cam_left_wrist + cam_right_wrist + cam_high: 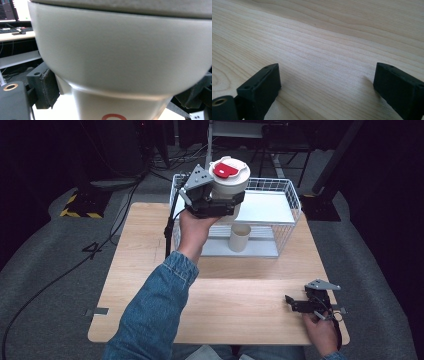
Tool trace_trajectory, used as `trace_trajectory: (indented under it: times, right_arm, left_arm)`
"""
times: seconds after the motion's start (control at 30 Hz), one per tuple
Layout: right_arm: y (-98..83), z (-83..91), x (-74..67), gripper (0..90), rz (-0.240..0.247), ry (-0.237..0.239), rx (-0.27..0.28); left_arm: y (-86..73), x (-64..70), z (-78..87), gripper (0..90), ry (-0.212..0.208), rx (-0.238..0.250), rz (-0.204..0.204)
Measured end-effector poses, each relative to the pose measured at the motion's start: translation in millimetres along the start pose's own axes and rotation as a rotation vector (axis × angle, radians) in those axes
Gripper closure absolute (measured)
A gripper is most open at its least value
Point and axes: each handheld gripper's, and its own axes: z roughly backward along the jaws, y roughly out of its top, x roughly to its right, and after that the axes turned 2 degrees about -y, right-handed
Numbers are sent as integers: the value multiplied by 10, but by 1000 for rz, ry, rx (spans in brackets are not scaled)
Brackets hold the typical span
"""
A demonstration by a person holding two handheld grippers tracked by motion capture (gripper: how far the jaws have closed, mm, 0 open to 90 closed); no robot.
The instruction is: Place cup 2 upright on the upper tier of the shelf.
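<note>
One pale grey cup (229, 179) with a white lid and red tab is held upright above the near left corner of the wire basket (291, 195). Left gripper (220, 202) clamps its body below the wider rim. Right gripper (295, 304) rests on the wooden table (240, 295), jaws apart, holding nothing.

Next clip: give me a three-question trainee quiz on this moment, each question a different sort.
1. True or false: the left gripper is shut on the lidded cup.
2. Where is the right gripper? A) in the wire basket B) low over the wooden table C) on the lidded cup
3. Fill in: the small open cup stands upright in the ____.

Key: 1 true; 2 B; 3 wire basket.
</note>
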Motion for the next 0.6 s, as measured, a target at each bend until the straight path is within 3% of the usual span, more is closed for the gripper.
trace_trajectory:
  times: [0.27,0.6]
  right_arm:
    - [0,0,0,75,0,0,0]
    - [0,2,0,81,1,2,2]
  left_arm:
    - [32,-151,-192,113,77,20,2]
    - [19,-293,-414,113,113,10,9]
